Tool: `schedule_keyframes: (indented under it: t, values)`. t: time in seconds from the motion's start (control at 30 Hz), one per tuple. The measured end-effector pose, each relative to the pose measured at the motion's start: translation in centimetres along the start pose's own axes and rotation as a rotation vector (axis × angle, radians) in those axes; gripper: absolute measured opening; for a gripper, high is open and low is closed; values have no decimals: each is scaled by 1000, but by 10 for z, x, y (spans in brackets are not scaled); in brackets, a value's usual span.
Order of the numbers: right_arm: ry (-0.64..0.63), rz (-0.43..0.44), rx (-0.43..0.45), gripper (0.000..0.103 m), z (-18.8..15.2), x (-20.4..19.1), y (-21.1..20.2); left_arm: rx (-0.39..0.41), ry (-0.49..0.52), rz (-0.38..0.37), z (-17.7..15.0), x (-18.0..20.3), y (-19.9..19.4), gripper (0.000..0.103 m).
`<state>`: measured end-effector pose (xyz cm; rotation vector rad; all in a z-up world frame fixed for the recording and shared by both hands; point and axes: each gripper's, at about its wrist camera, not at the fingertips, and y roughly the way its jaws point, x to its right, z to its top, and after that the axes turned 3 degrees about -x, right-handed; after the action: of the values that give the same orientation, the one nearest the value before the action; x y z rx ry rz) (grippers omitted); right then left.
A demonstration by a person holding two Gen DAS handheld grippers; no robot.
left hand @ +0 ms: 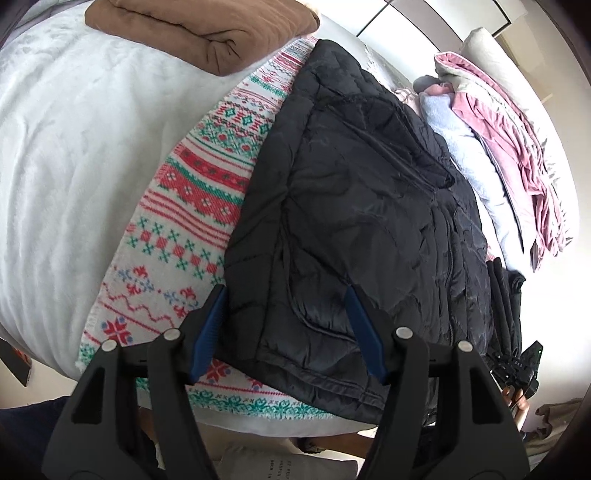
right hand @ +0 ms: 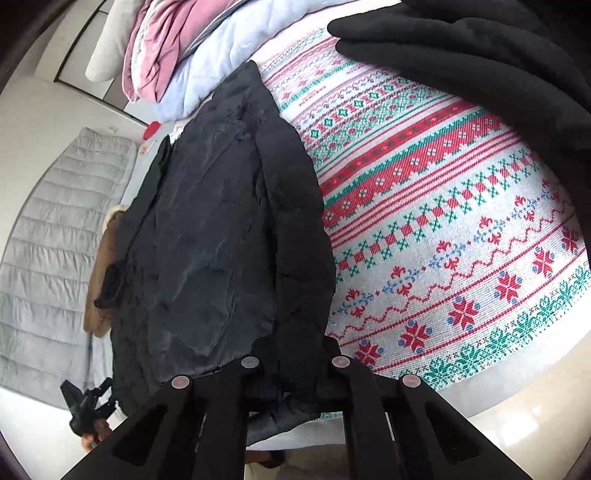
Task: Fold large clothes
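Lying on: the black puffer jacket (left hand: 354, 206) rests on a patterned blanket (left hand: 192, 206) covering the bed (left hand: 74, 147).
Left gripper (left hand: 288, 332): released, blue pads straddling the jacket's hem corner.
Right gripper (right hand: 291, 384): clenched on the jacket's other hem corner.

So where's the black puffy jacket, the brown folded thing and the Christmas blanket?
black puffy jacket (left hand: 351, 206), left wrist view, its quilted front.
brown folded thing (left hand: 207, 29), left wrist view, top layer.
Christmas blanket (right hand: 443, 229), right wrist view, patterned middle.
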<state>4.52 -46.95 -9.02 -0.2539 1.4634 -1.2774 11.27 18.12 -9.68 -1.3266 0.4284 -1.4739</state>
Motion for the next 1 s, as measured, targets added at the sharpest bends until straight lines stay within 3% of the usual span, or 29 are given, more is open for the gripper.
schedule_keyframes:
  t: [0.1,0.23,0.5,0.7,0.83,1.0]
  values:
    - [12,19,-18,17,0,0,1,10,-3,-3,-1,-1,-2,63]
    - [8,82,-39,41,-6,-2,3,11,-38,-16,-2,-6,-3,54]
    - [66,115,-76,42,-16,6,11,-42,-98,-77,-2,-17,7,51]
    - [101,160,-39,42,-14,8,6,-45,-131,-119,-2,-22,8,50]
    - [119,142,-41,42,-13,12,10,-34,-107,-101,-4,-17,10,38]
    - [121,133,-29,42,-13,13,9,-22,-85,-73,-6,-12,13,34]
